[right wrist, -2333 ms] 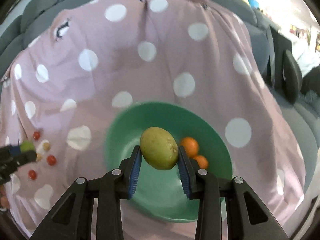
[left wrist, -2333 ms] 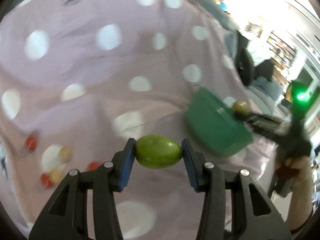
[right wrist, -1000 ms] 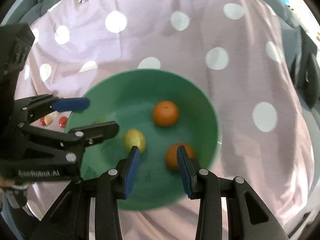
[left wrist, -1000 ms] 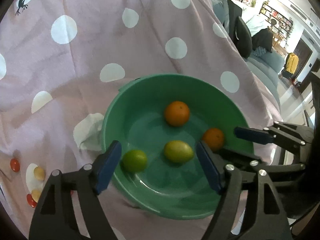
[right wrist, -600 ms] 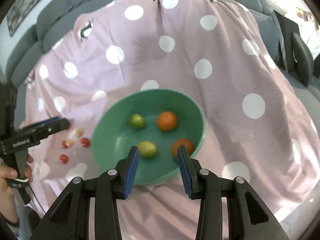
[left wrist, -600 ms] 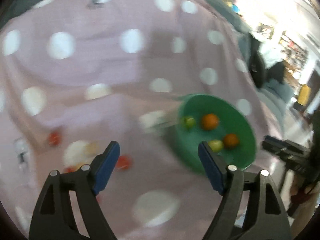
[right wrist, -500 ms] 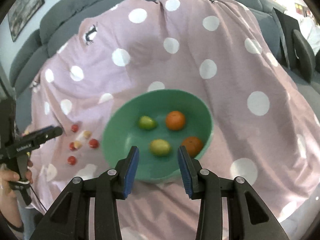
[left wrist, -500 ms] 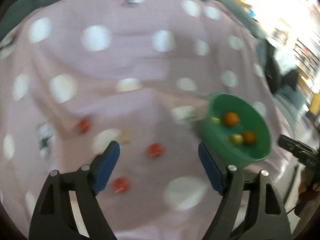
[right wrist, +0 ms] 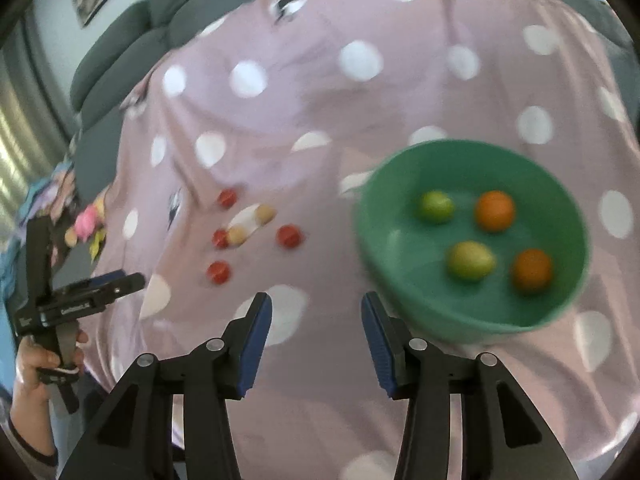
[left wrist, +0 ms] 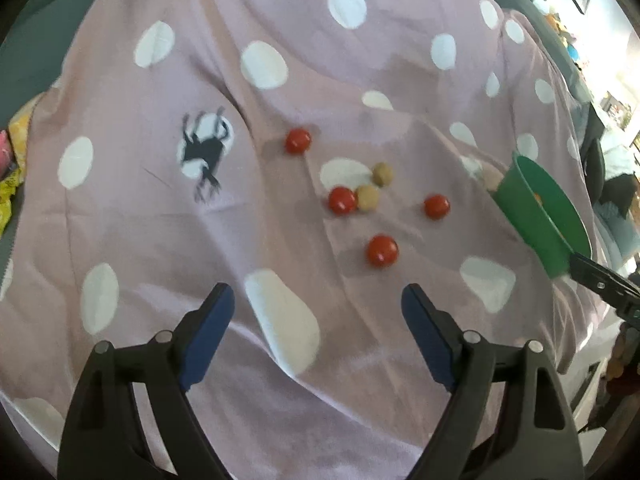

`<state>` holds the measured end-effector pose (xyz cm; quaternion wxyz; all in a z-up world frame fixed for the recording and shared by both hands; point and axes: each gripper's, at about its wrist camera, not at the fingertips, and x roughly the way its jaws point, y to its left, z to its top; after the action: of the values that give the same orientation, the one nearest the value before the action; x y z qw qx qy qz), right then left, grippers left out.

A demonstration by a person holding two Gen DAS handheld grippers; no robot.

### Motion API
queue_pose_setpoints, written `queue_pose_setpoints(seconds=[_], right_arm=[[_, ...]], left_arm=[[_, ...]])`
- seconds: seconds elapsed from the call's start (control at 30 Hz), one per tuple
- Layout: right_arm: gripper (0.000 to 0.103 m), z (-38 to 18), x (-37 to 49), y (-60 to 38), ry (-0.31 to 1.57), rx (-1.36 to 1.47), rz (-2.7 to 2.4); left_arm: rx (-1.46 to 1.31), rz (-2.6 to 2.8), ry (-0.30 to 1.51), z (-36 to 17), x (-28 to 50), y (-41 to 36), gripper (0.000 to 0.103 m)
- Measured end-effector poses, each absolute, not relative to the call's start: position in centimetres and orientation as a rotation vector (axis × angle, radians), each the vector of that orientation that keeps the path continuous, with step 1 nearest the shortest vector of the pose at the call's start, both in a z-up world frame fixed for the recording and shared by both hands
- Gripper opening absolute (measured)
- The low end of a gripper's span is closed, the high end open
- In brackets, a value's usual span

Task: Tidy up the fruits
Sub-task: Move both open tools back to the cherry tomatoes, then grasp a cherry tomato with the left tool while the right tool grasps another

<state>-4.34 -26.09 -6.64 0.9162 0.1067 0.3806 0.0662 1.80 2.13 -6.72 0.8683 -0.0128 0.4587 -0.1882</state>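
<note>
A green bowl (right wrist: 404,280) rests on the pink dotted cloth and holds two oranges (right wrist: 494,211), a lime (right wrist: 436,207) and a yellow-green fruit (right wrist: 471,261). Left of it lie several small red fruits (left wrist: 382,250) and two tan ones (left wrist: 367,197) on the cloth. My left gripper (left wrist: 318,306) hovers wide open over the cloth just short of the red fruits, jaws still opening and empty. My right gripper (right wrist: 317,316) hangs between the bowl and the small fruits, jaws opening with nothing between them. The bowl (left wrist: 520,204) shows edge-on at the right of the left wrist view.
The cloth (left wrist: 280,80) drapes a grey sofa (right wrist: 120,52). A black animal print (left wrist: 202,148) marks it left of the fruits. Colourful items (right wrist: 86,220) lie at the cloth's left edge. A hand (right wrist: 44,364) grips the left tool's handle.
Both grippers let their fruits go into the bowl, then drew back. The left one swung left over the small fruits and opened wider. The right one shifted left, its jaws parting.
</note>
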Motion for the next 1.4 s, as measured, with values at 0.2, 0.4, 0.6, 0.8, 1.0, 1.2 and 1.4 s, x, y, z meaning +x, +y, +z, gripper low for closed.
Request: queue_pose_setpoints(seconds=[0.2,0.4,0.6,0.8,1.0,1.2,1.4], right_arm=[[0.047,-8.8,-2.0,-21.9,0.861,0.173,0.217],[0.047,-9.5,0.0,-20.1,0.884,0.102,0.213],[0.047,-9.7,2.1,-20.0,0.885,0.088,0.213],[0.047,-10.6,6.1,-20.4,0.917,0.054,0.166],[0.047,-11.8,9.8,-20.5,0.957,0.015,0.141],[0.047,-12.9,11.9,-20.1,1.010,0.004,0.130],[0.030,-13.1,12.1,-19.5,0.993,-0.035,0.113]], left_arm=[[0.011,-0.470,0.990,-8.0,1.4,-0.2,0.085],[0.036,-0.499,0.966,-8.2,2.5,-2.2,0.084],[0.022,-0.510,0.973,-8.9,4.7,-3.1,0.076],[0.078,-0.506,1.011,-10.7,6.9,-4.4,0.052],[0.080,-0.518,1.037,-11.7,7.9,-4.6,0.035],[0.052,-0.531,1.030,-12.1,8.6,-4.4,0.026],[0.024,-0.543,1.016,-12.2,8.8,-4.2,0.025]])
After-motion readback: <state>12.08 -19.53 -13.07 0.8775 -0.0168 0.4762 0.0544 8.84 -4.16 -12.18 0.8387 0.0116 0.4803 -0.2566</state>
